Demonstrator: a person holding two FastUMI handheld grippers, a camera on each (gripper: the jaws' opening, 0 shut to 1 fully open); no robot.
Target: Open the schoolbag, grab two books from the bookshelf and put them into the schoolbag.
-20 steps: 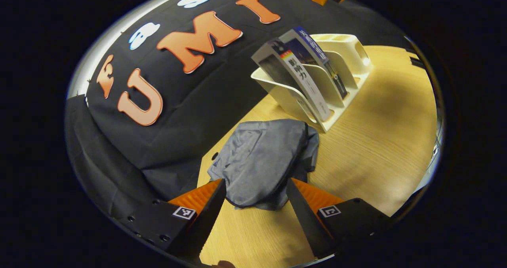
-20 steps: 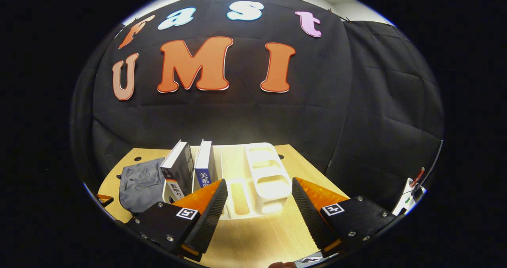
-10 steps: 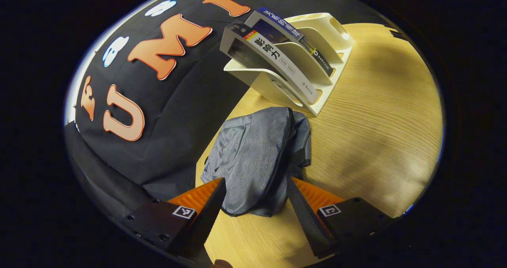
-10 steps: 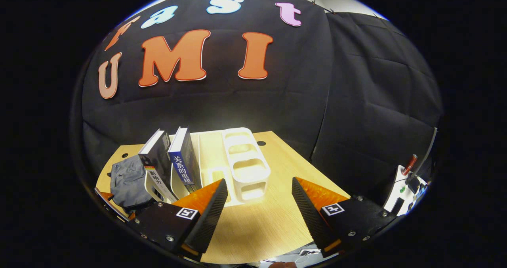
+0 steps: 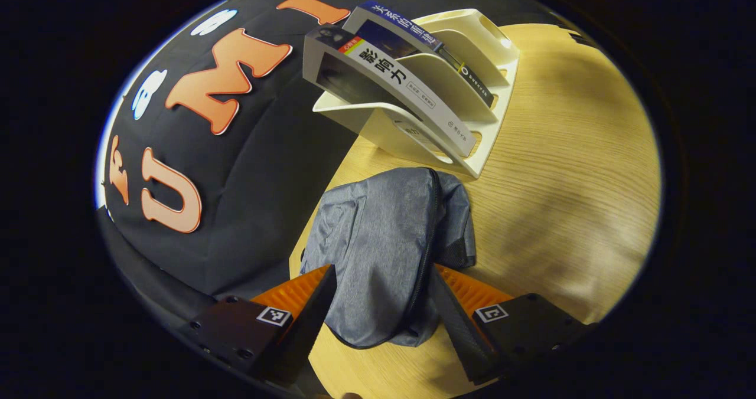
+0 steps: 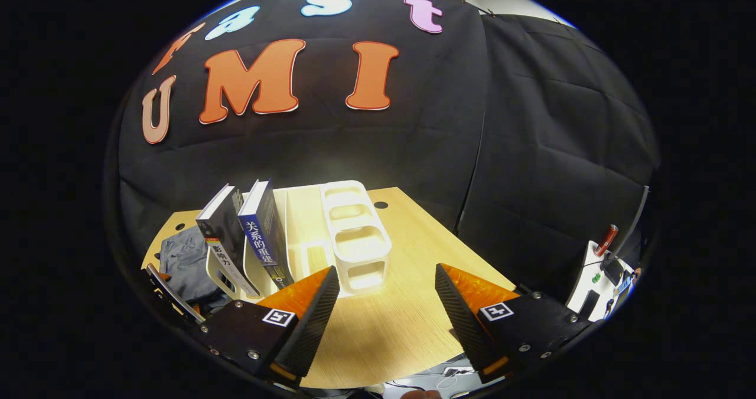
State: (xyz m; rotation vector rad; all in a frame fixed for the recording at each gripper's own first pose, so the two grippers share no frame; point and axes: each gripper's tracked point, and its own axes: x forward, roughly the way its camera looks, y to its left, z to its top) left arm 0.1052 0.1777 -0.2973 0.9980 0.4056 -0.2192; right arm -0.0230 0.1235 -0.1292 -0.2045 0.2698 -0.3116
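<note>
- Grey schoolbag (image 5: 390, 239) is lying zipped on the worktop (image 5: 561, 169), beside the bookshelf (image 5: 466, 92).
- Left gripper (image 5: 381, 304) is being held wide open, straddling its near end, gripping nothing.
- Right gripper (image 6: 387, 304) is being held open, empty.
- Zipper pull should be located first.

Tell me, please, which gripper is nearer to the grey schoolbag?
Left. The left gripper stands open right at the schoolbag, its near end between the fingers. The right gripper hovers open over bare table, with the schoolbag beyond the bookshelf.
</note>
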